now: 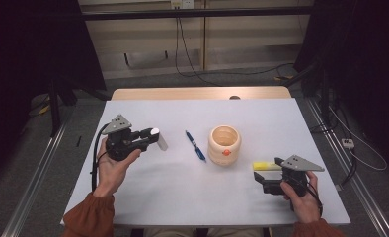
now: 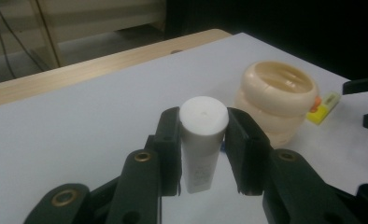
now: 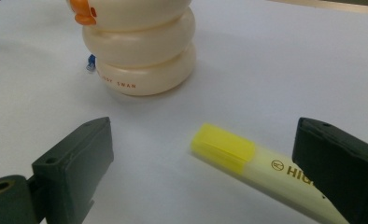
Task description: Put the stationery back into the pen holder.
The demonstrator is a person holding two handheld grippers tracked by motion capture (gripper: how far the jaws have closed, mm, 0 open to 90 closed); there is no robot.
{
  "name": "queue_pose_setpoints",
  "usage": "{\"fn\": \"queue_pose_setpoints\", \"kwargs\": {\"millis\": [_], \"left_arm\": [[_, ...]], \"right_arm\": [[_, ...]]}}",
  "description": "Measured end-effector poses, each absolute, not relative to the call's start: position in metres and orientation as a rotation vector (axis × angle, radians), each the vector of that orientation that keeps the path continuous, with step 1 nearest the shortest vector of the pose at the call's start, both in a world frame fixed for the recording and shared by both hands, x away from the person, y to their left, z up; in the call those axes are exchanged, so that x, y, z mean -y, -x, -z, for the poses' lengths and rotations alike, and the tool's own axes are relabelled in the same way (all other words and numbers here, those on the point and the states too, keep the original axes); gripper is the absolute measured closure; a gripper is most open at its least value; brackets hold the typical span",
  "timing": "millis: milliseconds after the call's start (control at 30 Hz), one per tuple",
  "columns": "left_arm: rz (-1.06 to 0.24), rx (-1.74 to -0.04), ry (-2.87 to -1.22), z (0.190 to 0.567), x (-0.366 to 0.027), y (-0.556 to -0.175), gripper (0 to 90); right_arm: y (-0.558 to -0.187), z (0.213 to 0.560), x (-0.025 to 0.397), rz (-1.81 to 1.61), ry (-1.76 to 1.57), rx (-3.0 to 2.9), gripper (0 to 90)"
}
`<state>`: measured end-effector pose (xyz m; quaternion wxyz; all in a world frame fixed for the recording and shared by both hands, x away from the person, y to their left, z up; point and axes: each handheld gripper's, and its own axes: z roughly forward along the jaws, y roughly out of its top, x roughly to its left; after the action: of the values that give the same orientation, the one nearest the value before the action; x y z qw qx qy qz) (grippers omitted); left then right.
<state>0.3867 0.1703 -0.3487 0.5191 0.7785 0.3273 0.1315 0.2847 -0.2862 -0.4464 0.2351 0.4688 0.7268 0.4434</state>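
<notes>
A white capped tube (image 2: 201, 140) is clamped between the jaws of my left gripper (image 2: 203, 126), cap end toward the camera. In the high view the left gripper (image 1: 152, 138) holds this tube (image 1: 160, 140) low over the table's left half. A yellow highlighter (image 3: 247, 163) lies on the table between the wide-open jaws of my right gripper (image 3: 210, 163), and its barrel passes behind the right jaw. From above, the right gripper (image 1: 266, 171) sits at the front right with the highlighter (image 1: 264, 166) at its tips.
A cream ringed pen holder (image 1: 224, 144) with an orange beak stands mid-table, seen also as the holder (image 2: 276, 100) and the holder (image 3: 140, 46). A blue pen (image 1: 196, 145) lies just left of it. The white table (image 1: 192, 197) ends at a wooden strip (image 1: 197, 93) at the back.
</notes>
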Motion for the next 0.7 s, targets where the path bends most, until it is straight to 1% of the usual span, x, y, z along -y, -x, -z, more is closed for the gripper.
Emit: {"fn": "queue_pose_setpoints", "kwargs": {"millis": [433,700], "left_arm": [[-0.243,-0.680,-1.867,0.339,-0.126,-0.389,67.3],[-0.226,-0.646,-1.858,0.331,-0.105,-0.393,67.4]], "right_arm": [[-0.284,0.446,0.287,-1.216,-1.282,-1.998,5.0],[-0.284,0.446,0.287,-1.217,-1.281,-1.998,5.0]]}}
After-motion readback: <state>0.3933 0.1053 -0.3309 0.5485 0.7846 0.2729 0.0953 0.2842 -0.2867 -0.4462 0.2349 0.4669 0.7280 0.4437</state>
